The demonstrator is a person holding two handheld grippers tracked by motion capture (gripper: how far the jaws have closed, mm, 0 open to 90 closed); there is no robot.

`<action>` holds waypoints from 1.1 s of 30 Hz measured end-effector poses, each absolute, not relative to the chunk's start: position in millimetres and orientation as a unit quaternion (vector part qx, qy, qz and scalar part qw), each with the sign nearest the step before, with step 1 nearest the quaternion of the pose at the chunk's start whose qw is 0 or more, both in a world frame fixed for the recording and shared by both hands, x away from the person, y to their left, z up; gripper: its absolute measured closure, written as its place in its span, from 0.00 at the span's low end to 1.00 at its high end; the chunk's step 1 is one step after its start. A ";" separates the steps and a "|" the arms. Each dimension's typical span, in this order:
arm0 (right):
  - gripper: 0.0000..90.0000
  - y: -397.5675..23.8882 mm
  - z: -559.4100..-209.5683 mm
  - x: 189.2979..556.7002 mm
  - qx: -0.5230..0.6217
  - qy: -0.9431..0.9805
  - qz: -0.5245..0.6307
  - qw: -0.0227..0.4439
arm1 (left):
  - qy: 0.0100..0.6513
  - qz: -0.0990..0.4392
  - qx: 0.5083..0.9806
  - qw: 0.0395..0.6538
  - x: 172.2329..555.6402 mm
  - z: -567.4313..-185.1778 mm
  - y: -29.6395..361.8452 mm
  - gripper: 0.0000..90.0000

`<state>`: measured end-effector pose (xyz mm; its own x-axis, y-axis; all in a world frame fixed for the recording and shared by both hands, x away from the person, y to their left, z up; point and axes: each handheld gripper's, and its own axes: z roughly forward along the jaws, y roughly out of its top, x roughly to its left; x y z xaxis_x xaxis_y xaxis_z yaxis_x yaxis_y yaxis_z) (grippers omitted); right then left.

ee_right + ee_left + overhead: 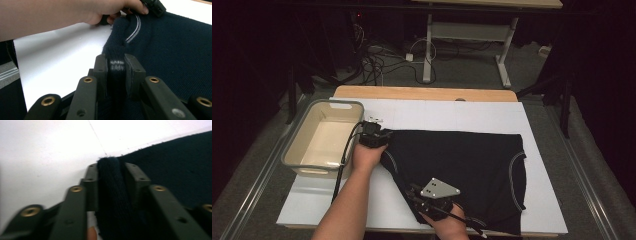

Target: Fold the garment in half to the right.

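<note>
I had the black garment (pixel 462 170) lying flat on the white board (pixel 437 115) that covered the table, its light-trimmed edges running along the side nearest me and along the right end. My left gripper (pixel 373 134) sat at the garment's far left corner, just beside the beige plastic tub (pixel 324 137). Its jaws were pinched on a bunched fold of the dark knit (pixel 112 195), the pads pressing the cloth from both sides. My right gripper (pixel 419 197) was down at the near left edge, close to my body, with its grey three-cornered plate (pixel 439 188) on top. Its jaws were clamped on a ribbed strip of the hem (pixel 116 65), where pale stitching showed between the pads. From that gripper's view, my left hand (pixel 105 11) rested on the cloth farther along the same edge.
</note>
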<state>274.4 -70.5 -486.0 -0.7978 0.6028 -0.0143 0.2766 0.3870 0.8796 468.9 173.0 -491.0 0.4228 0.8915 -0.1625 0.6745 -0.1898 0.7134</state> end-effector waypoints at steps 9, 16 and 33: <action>0.83 -69.6 -486.2 274.1 0.267 0.817 0.481 0.170 | 0.503 0.154 0.765 0.372 465.2 -491.0 169.7 0.89; 0.84 -69.3 -486.2 273.8 0.263 0.820 0.480 0.168 | 0.501 0.162 0.767 0.367 464.5 -490.7 167.9 0.89; 0.86 -82.5 -476.0 269.8 0.268 0.797 0.516 0.165 | 0.519 0.140 0.762 0.362 467.4 -462.5 154.5 0.89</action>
